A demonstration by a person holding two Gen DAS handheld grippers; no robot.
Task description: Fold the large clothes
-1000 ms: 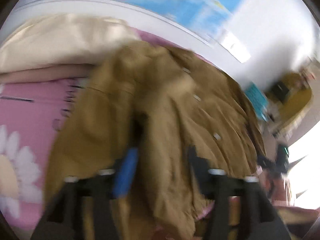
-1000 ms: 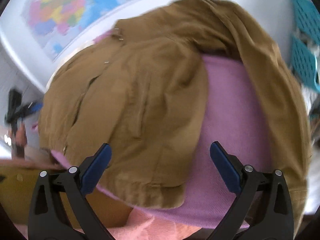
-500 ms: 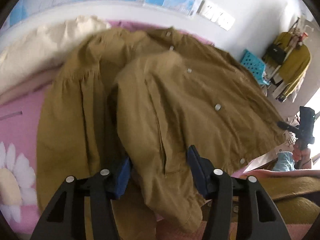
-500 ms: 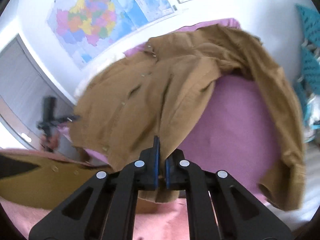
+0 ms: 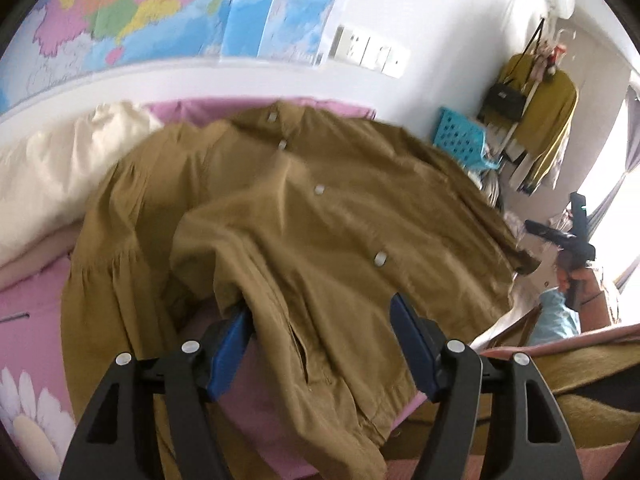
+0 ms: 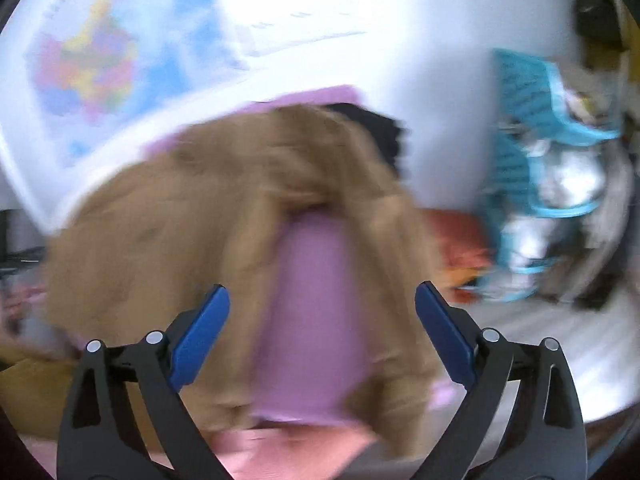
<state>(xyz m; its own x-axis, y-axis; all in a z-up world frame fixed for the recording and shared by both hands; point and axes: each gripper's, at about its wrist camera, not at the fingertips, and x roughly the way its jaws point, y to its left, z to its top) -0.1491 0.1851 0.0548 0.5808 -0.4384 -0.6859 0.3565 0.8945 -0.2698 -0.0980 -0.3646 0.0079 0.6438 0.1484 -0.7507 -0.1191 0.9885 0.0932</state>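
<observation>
brown shirt spread on the pink bed, both claws released

the bed (image 5: pixel 36 312), covered in a pink sheet with a white flower print at its near left corner, carries everything. a cream pillow (image 5: pixel 52 160) lies along its far left edge, under the wall map (image 5: pixel 160 8).

the brown shirt (image 5: pixel 340 216) lies button side up across the middle of the bed, collar toward the far edge by the wall and hem hanging over the near edge. its left side is bunched into a raised fold.

the left gripper (image 5: pixel 320 344) stands released, jaws wide apart, at the near edge of the bed. the raised fold and the hem lie between its blue pads (image 5: pixel 228 352), the cloth draped against the left pad but not pinched.

the right wrist view is heavily blurred. the right gripper (image 6: pixel 320 336) is also spread wide, grasping nothing; the shirt (image 6: pixel 160 240) lies ahead of it with a strip of pink sheet (image 6: pixel 312 312) showing between the jaws. a blue crate (image 6: pixel 532 128) stands off the bed's right side.
</observation>
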